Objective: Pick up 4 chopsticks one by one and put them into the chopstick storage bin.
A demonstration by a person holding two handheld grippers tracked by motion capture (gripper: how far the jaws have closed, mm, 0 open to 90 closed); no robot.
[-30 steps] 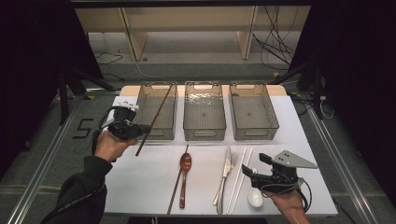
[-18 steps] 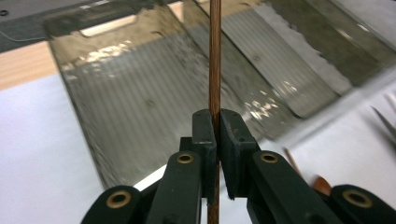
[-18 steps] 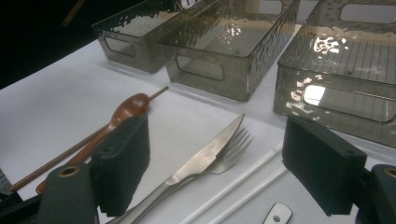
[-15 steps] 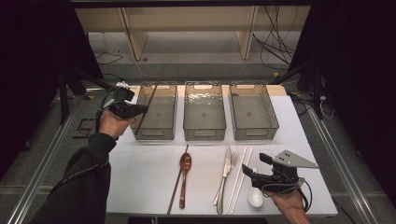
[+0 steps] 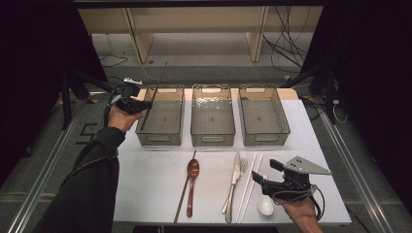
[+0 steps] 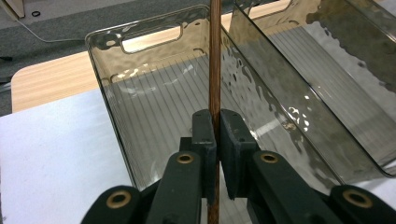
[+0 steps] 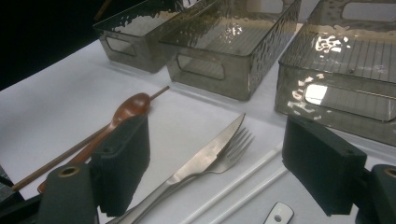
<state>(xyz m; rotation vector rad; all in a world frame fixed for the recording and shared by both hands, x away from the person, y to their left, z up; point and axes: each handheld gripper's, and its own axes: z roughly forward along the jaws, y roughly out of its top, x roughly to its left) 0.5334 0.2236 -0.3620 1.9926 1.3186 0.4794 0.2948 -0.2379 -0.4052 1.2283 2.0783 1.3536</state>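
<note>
Step in hand, judged: laying one thin brown wooden chopstick (image 6: 214, 70) into the leftmost smoked clear plastic bin (image 5: 161, 116). Do it well by tipping the stick level along the bin's length, low over the ribbed floor, before letting go, so it neither bounces nor bridges the rim.

Left tool (image 6: 217, 140): jaws clenched on the chopstick, which stands steep over the bin's near left corner, its lower end inside.

Right tool (image 5: 265, 175): jaws wide apart, empty, low over the white bench (image 5: 145, 179) beside the white ceramic spoon (image 5: 266, 204).
</note>
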